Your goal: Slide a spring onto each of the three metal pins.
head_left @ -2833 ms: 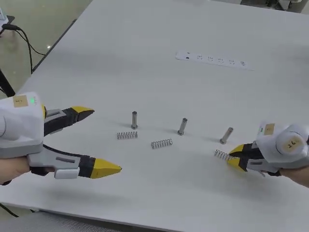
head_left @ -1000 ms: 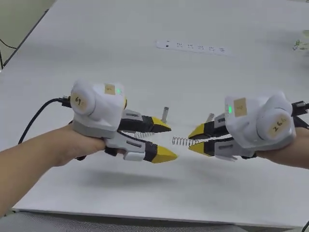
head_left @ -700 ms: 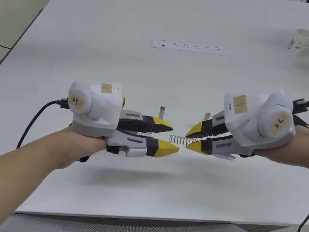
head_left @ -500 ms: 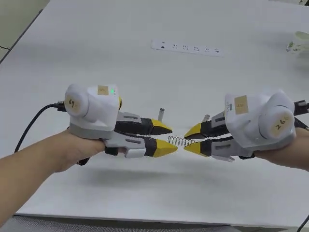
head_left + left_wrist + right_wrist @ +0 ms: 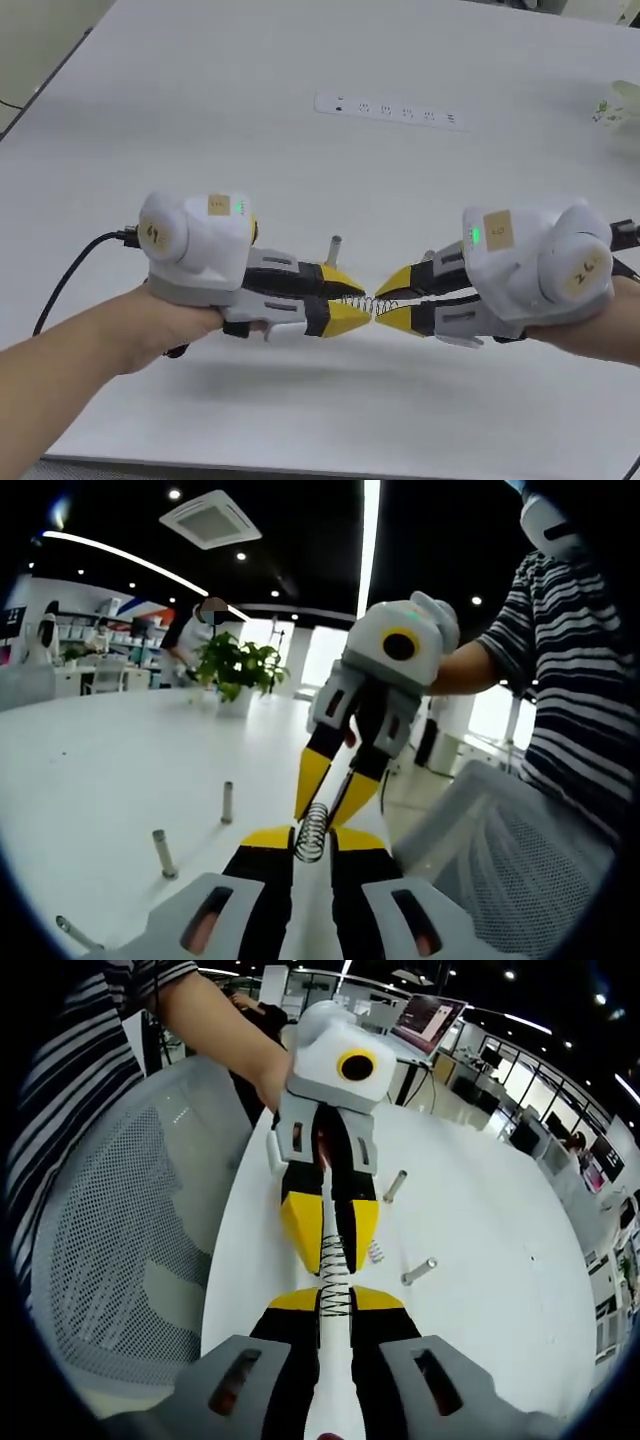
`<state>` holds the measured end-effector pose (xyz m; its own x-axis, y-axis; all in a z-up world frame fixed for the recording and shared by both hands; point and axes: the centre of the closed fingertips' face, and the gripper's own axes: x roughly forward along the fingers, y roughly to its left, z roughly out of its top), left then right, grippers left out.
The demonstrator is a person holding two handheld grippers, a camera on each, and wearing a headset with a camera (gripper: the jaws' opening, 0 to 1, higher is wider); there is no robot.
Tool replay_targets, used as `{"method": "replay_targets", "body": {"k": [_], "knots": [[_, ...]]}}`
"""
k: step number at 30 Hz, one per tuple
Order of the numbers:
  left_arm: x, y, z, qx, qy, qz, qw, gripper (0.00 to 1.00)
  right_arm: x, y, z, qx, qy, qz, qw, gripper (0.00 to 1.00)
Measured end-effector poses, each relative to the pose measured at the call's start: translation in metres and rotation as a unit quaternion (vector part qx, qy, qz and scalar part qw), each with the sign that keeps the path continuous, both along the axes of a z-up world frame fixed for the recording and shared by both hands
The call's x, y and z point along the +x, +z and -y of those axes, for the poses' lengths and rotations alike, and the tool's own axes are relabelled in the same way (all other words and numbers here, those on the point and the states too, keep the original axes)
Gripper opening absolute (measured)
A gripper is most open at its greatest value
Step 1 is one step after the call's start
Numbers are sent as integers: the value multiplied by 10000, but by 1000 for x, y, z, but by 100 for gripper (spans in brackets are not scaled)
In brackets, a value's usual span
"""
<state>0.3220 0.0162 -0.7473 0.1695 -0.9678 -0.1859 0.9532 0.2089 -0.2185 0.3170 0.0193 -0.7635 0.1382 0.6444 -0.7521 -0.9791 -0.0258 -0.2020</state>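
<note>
Spring [image 5: 366, 300] hung level in the air in the head view, above the near part of the white table [image 5: 200, 90]. The left gripper [image 5: 362, 302] pointed right and the right gripper [image 5: 381, 304] pointed left, tip to tip. Each had its yellow fingers drawn in on one end of the spring. One pin [image 5: 334, 248] stood upright on the table just beyond the left gripper. The top of a second pin [image 5: 428, 257] showed past the right gripper. A power strip [image 5: 390, 108] lay well apart, on the far side of the table.

From the left gripper view, the left gripper [image 5: 312, 840] had its fingers nearly together and pinched on the near end of the spring [image 5: 312, 830]. The right gripper [image 5: 330, 802] reached in from beyond and gripped the far end. To the left, three pins [image 5: 227, 802] stood apart on the table [image 5: 90, 770]. A person's striped sleeve [image 5: 570, 670] and a mesh chair [image 5: 490, 870] were on the right.

From the right gripper view, the right gripper [image 5: 337, 1302] was clamped on the near end of the spring [image 5: 334, 1282]. The coil ran straight ahead into the closed yellow fingers of the left gripper [image 5: 333, 1258]. Two pins [image 5: 395, 1186] stood on the table [image 5: 480, 1260] to the right of the grippers, and the mesh chair [image 5: 130, 1220] was on the left.
</note>
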Motion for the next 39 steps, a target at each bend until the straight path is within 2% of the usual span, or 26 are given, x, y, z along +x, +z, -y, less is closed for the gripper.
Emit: {"method": "replay_targets", "body": {"k": [2, 4, 9, 26, 33, 39], "knots": [[1, -2, -1, 41, -7, 39, 10000, 4, -1, 1, 0, 7, 21, -7, 10000, 8], [1, -2, -1, 19, 8, -9, 10000, 5, -2, 1, 0, 35, 11, -28, 10000, 8], [-1, -2, -1, 39, 14, 48, 10000, 4, -2, 3, 0, 46, 21, -40, 10000, 8], [-6, 1, 0, 12, -80, 96, 9999, 2, -5, 5, 0, 150, 3, -72, 9999, 8], [-11, -2, -1, 65, -144, 72, 9998, 2, -8, 1, 0, 132, 117, 10, 9998, 8], [-12, -2, -4, 46, -134, 38, 9999, 2, -6, 1, 4, 192, 1, -80, 9998, 12]]}}
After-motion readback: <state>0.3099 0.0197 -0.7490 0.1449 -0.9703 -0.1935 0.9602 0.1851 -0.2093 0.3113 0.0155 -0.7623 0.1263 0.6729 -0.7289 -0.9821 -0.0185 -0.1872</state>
